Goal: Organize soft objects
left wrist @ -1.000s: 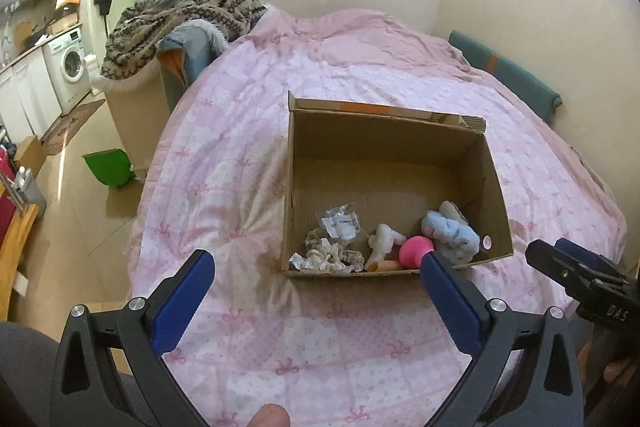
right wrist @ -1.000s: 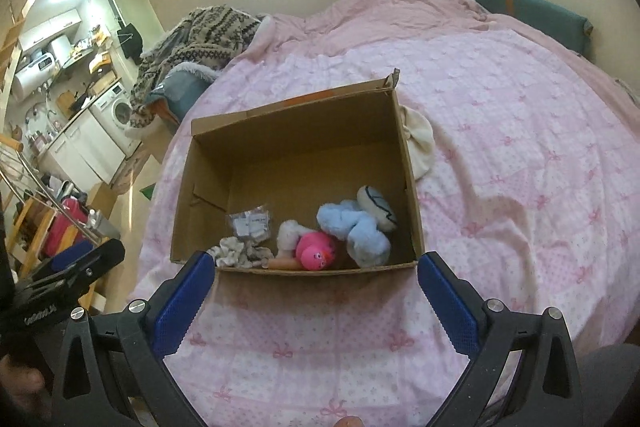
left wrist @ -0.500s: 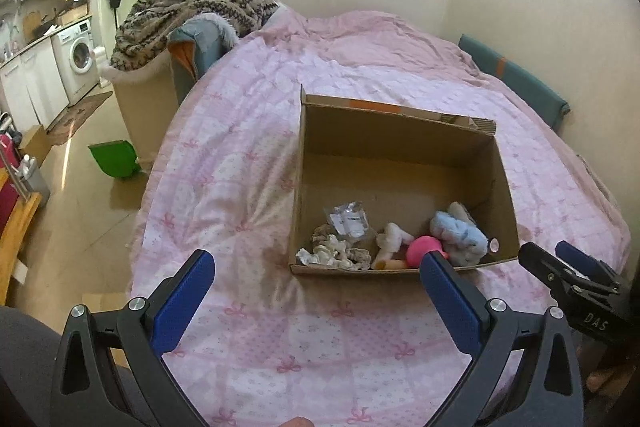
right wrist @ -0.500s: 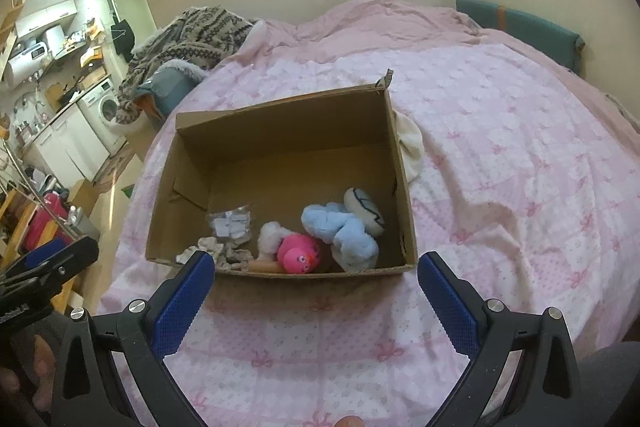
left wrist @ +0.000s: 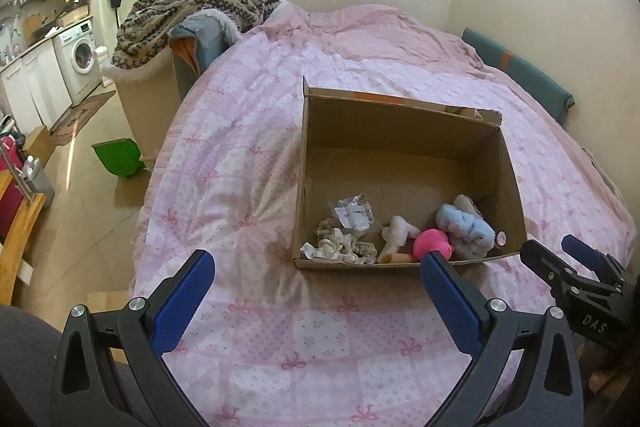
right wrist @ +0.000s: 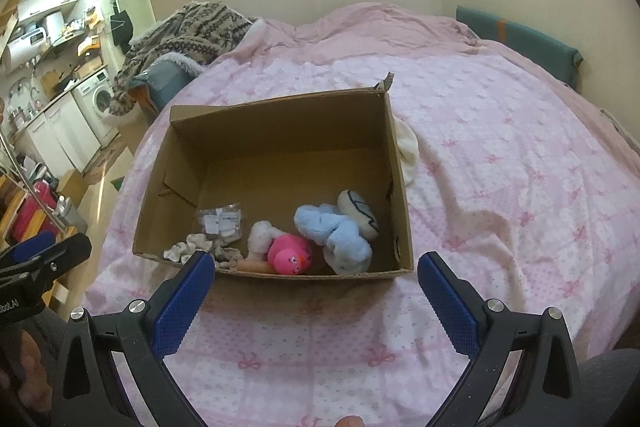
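A bed under a pink quilt patterned with bows fills most of both views, with a heap of patterned knit blankets at its far left corner and a teal cushion along the wall on the far right. On the quilt sits an open cardboard box, its flaps up, nearer the right side in the left wrist view. All the soft things lie along the box's near wall: a light blue plush toy towards the right, touching a white pouch with dark lines just behind it; a pink round toy with a face to its left; a small white plush beside that; a clear plastic packet a little farther in; and a cluster of beige and white scrunchies at the near left corner. A white cloth peeks out from behind the box's right wall, lying on the quilt. The left tongs hang released over the quilt just short of the box, blue pads spread wide with nothing between them, and the right tongs are likewise spread apart and empty, near the box's front edge (each pair also shows at the edge of the other's camera). A washing machine stands in the kitchen area at the far left, and a green dustpan lies on the floor beside the bed.
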`<state>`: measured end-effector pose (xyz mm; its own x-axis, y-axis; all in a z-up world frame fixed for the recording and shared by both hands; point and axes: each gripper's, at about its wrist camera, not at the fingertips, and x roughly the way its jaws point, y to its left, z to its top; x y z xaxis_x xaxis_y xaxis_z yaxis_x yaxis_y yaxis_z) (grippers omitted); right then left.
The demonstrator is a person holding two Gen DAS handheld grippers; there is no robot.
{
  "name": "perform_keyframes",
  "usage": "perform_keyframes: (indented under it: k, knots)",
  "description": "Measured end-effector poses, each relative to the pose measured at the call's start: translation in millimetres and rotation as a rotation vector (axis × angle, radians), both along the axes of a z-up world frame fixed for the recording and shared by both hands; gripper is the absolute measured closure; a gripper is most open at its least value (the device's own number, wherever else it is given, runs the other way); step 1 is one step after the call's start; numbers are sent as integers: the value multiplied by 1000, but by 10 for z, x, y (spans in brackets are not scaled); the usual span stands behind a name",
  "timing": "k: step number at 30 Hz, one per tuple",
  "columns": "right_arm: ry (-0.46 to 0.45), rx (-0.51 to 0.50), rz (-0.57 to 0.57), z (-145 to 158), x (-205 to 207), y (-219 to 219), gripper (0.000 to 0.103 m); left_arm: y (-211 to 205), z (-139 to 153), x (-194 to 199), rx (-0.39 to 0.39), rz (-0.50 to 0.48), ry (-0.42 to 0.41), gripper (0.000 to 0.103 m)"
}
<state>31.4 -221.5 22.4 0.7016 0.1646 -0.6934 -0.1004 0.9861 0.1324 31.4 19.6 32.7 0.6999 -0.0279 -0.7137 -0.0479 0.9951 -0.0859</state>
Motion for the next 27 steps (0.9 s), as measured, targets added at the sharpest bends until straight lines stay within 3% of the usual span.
perform_keyframes:
  k: [27]
  knots:
    - [-1, -3, -3, 5, 10, -16, 0, -24, -3, -5, 0, -7, 2, 0]
